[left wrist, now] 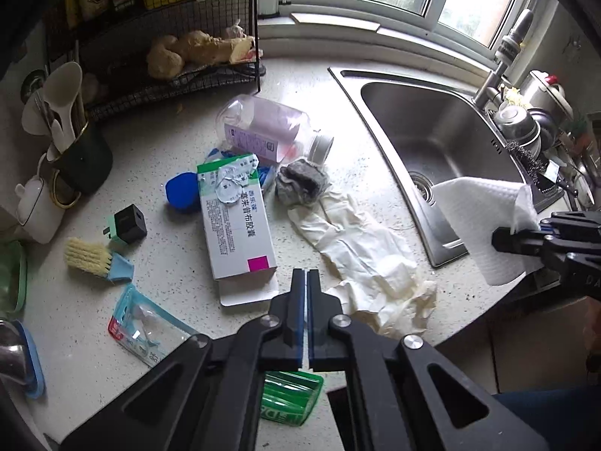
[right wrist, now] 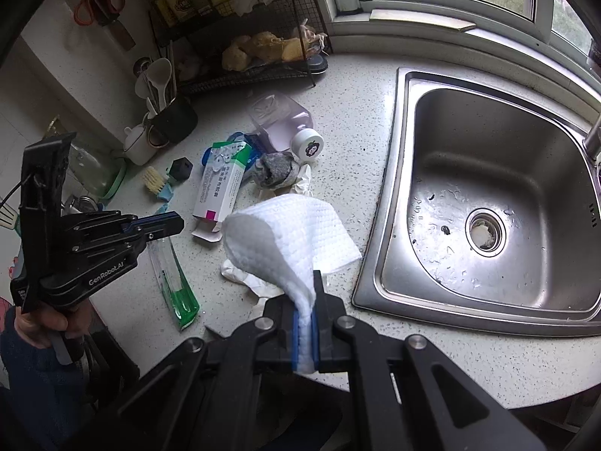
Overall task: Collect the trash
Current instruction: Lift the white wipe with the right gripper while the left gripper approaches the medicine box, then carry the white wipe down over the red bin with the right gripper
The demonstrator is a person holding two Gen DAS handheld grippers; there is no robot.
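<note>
**Trash still scattered, one claw empty**

Left gripper (left wrist: 306,282) clenched on nothing, above the counter (left wrist: 150,139). Box (left wrist: 234,221), bottle (left wrist: 270,131), grey wad (left wrist: 302,184) and glove (left wrist: 360,255) lying loose in a touching heap; risk of snagging two at once, or rolling the bottle. Right gripper (right wrist: 307,323) grasping a paper towel (right wrist: 289,225) by one corner beside the sink (right wrist: 488,173); thin hold, likely to slip free.
</note>
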